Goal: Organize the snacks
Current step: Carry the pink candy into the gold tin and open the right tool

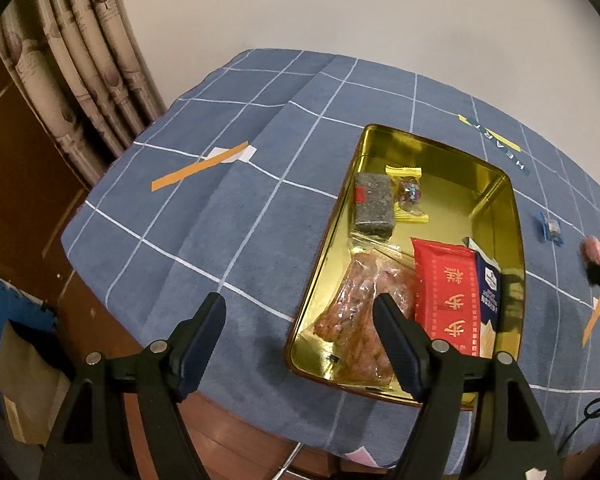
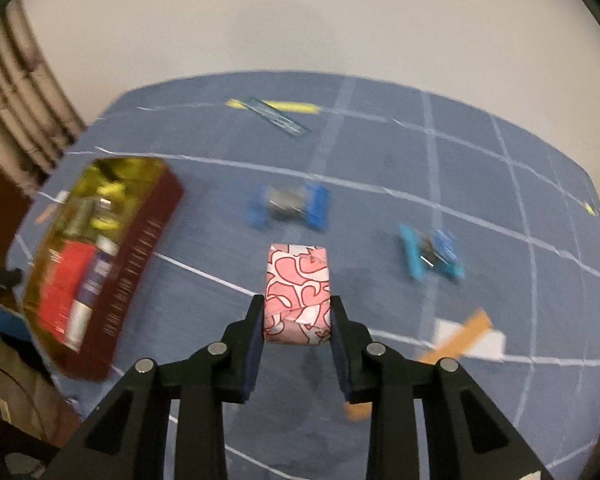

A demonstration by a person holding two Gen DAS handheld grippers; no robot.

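Right gripper (image 2: 297, 312) clamps pink-patterned wrapped snack (image 2: 298, 292) above tabletop (image 2: 380, 168), right of gold tin (image 1: 496, 196). Left gripper (image 1: 300, 312) wide, empty. Carry over the rim, release in bare far corner; two blue-wrapped candies (image 2: 288, 206) remain.

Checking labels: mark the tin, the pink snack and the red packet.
tin (image 1: 496, 196): left wrist view, bare inner wall.
pink snack (image 2: 298, 280): right wrist view, wrapper top.
red packet (image 1: 448, 292): left wrist view, front face.

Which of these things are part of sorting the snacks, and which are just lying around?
Job: tin, red pack, grey bar, pink snack in the right claw, blue candies.
Lying about: tape strips, curtain, paper bag.
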